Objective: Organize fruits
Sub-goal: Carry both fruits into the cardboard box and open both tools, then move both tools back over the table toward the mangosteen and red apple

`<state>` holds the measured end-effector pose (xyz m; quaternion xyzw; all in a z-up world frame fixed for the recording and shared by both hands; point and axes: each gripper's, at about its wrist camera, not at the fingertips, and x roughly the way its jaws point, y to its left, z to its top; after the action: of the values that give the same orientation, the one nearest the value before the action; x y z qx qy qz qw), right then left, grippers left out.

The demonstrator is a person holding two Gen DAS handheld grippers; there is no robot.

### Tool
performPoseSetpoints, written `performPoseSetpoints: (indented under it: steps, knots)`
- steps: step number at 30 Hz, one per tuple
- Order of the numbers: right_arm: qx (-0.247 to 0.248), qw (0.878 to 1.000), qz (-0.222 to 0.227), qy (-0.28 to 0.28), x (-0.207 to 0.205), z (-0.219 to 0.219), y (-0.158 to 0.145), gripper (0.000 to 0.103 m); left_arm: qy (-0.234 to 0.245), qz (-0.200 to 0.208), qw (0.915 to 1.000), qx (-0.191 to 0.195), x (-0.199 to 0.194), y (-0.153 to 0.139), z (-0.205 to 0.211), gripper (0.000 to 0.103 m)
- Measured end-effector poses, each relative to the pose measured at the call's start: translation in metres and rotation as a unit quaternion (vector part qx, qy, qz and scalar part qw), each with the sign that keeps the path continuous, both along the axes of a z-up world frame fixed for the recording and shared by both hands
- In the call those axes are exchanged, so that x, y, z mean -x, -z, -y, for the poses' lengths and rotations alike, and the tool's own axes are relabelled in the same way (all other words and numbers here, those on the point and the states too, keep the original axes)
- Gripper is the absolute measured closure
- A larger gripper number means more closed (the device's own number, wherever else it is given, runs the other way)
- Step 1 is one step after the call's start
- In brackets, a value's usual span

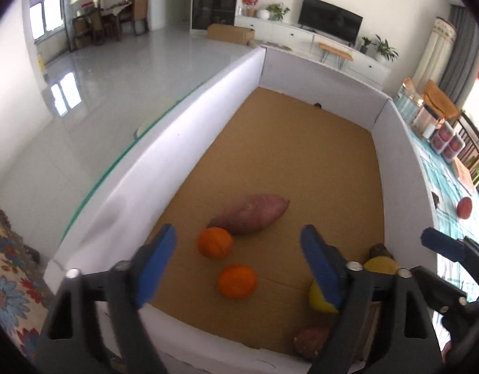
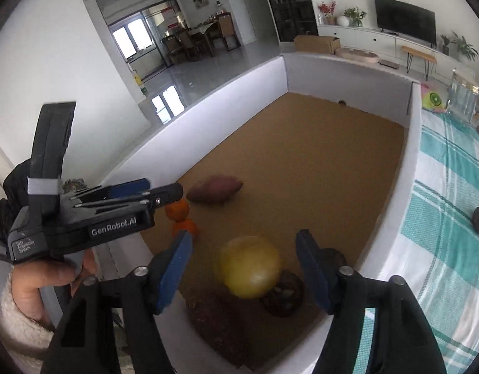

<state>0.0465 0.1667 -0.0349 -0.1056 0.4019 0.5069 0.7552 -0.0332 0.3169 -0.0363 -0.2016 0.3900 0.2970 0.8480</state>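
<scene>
The fruits lie on the brown cardboard floor of a white-walled pen set on the bench, and all places here are taken from the reddish-purple sweet potato.

The sweet potato lies with its long axis slanting from near-left to far-right in the left wrist view. Just in front of its blunt near end, touching or nearly so, sits a ribbed round orange; a second, smoother orange lies nearer again, a little apart from the first.

The left gripper hangs above the pen's near edge with its blue jaws spread wide and empty, and both oranges lie in the gap ahead of them, the smooth one closest.

The right gripper, likewise released and holding nothing, hovers well to the near right of the sweet potato, over a large round yellow fruit centred between its jaws, with a dark wrinkled fruit touching that fruit's near-right side.

By my judgement each hand is nearer its own target.
</scene>
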Motion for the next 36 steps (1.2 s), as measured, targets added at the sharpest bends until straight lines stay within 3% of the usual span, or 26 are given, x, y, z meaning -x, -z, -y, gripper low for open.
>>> performPoseSetpoints:
  steps: [5,10,13,15,18,20,22,25,36]
  knots:
    - [-0.029,0.995,0.031,0.092,-0.037,0.072,-0.015,0.009,0.047,0.043,0.9974,-0.033,-0.021,-0.023,0.035,0.010]
    - [0.029,0.974,0.067,0.215,-0.075,0.183,0.024,0.007,0.147,0.081,0.9858,-0.015,-0.052,-0.037,0.104,0.010]
    - [0.076,0.950,0.067,0.296,-0.099,0.255,0.060,0.007,0.229,0.081,0.9699,-0.004,-0.074,-0.038,0.162,0.009]
    - [0.080,0.931,0.048,0.354,-0.111,0.302,0.075,0.007,0.286,0.070,0.9556,0.001,-0.092,-0.034,0.203,0.008]
    - [0.024,0.891,-0.001,0.453,-0.126,0.373,0.072,0.007,0.357,0.055,0.9322,0.027,-0.119,-0.018,0.256,0.008]
    - [-0.022,0.872,-0.004,0.490,-0.125,0.400,0.065,0.006,0.378,0.046,0.9247,0.015,-0.137,-0.002,0.283,0.008]
    - [-0.021,0.852,-0.010,0.522,-0.125,0.412,0.066,0.004,0.382,0.032,0.9236,-0.012,-0.153,0.017,0.305,0.008]
    - [-0.001,0.840,-0.044,0.540,-0.132,0.418,0.079,0.004,0.368,0.007,0.9291,-0.030,-0.174,0.042,0.314,0.008]
    - [0.077,0.843,-0.007,0.532,-0.137,0.392,0.092,0.000,0.332,-0.016,0.9426,-0.031,-0.200,0.085,0.293,0.008]
